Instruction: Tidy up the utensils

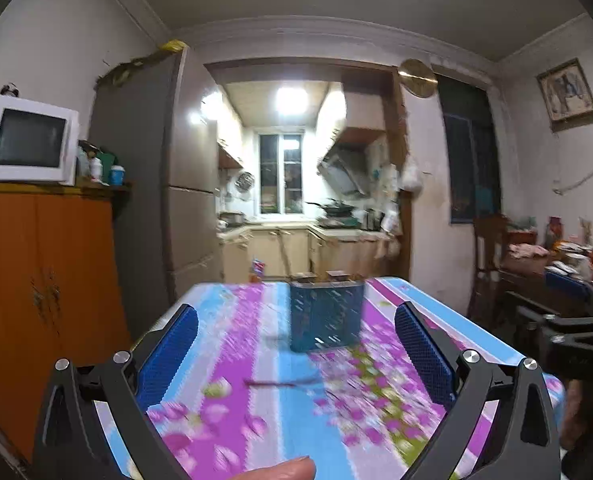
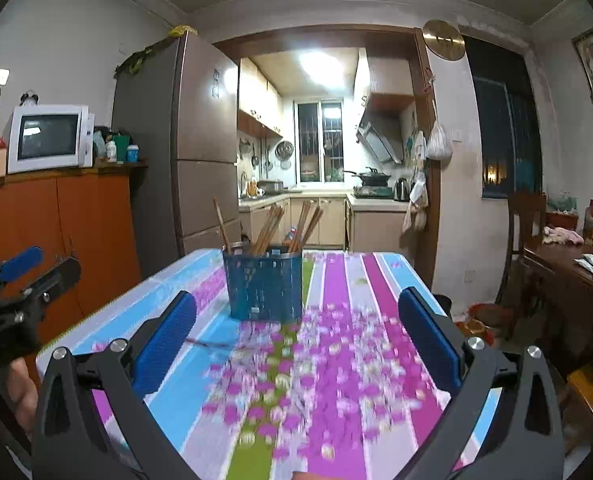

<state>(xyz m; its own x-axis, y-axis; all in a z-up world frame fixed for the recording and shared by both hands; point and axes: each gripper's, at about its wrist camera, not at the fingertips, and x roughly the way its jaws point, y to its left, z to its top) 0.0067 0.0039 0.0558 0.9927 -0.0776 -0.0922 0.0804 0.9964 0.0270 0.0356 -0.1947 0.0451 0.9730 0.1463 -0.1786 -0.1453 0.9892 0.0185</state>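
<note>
A blue perforated utensil holder [image 2: 265,286] stands on the flowered tablecloth [image 2: 336,360] and holds several wooden chopsticks [image 2: 272,228]. It also shows blurred in the left wrist view [image 1: 325,316]. A loose brown chopstick [image 1: 282,383] lies on the cloth in front of it, and shows in the right wrist view [image 2: 216,343]. My left gripper [image 1: 296,344] is open and empty above the table, near the loose chopstick. My right gripper [image 2: 296,336] is open and empty, short of the holder. The left gripper shows at the left edge [image 2: 20,280].
An orange cabinet [image 2: 56,232] with a microwave [image 2: 50,138] stands left of the table, next to a grey fridge [image 2: 184,152]. A dark wooden table with clutter [image 2: 576,272] and a chair [image 2: 524,232] stand to the right. The kitchen lies behind.
</note>
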